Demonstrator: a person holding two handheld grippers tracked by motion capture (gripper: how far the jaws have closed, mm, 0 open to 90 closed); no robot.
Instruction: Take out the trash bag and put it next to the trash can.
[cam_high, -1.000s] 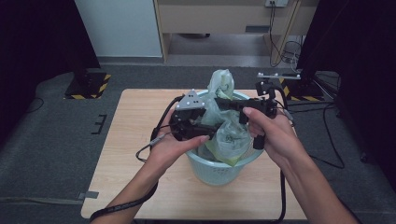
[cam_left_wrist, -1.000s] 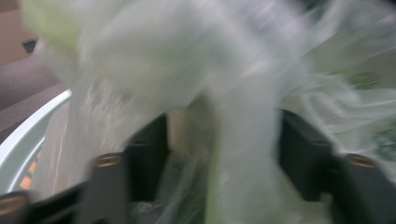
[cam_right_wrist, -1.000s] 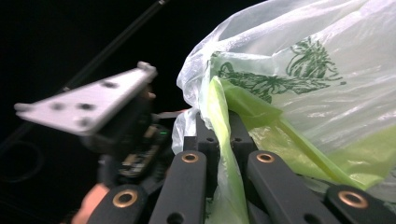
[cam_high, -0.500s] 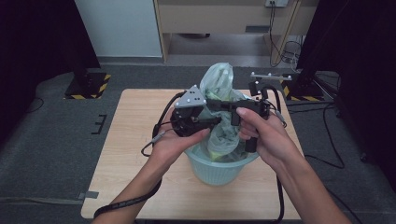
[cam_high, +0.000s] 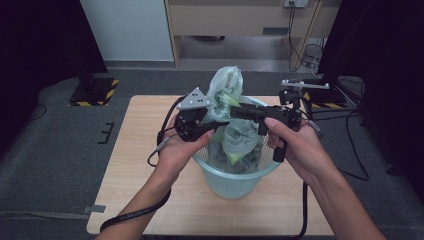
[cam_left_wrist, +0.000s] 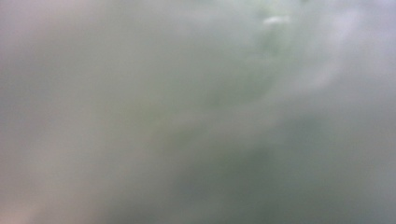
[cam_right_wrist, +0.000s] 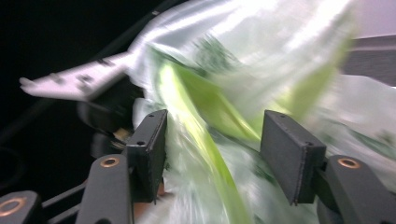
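A translucent plastic bag (cam_high: 227, 87) with green print rises out of a pale green basket (cam_high: 235, 182) on the wooden table (cam_high: 145, 150). My left gripper (cam_high: 222, 123) reaches in from the left. Its jaws have just been closing and are shut on the bag's neck. In the left gripper view the bag's plastic (cam_left_wrist: 196, 112) is a blur right against the camera. My right gripper (cam_high: 235, 111) comes in from the right. Its jaws have just been opening and stand apart, with the bag (cam_right_wrist: 224, 60) between the right gripper's (cam_right_wrist: 212, 126) pads.
The basket stands near the table's middle, toward the front. Cables trail from both grippers over the table's edges. A grey stand (cam_high: 302, 85) sits at the table's far right corner. Dark floor surrounds the table, with a cabinet (cam_high: 240, 20) behind it.
The left gripper has swung in closer to the bag's neck. The right gripper has shifted slightly right, and the bag's top leans a little further left.
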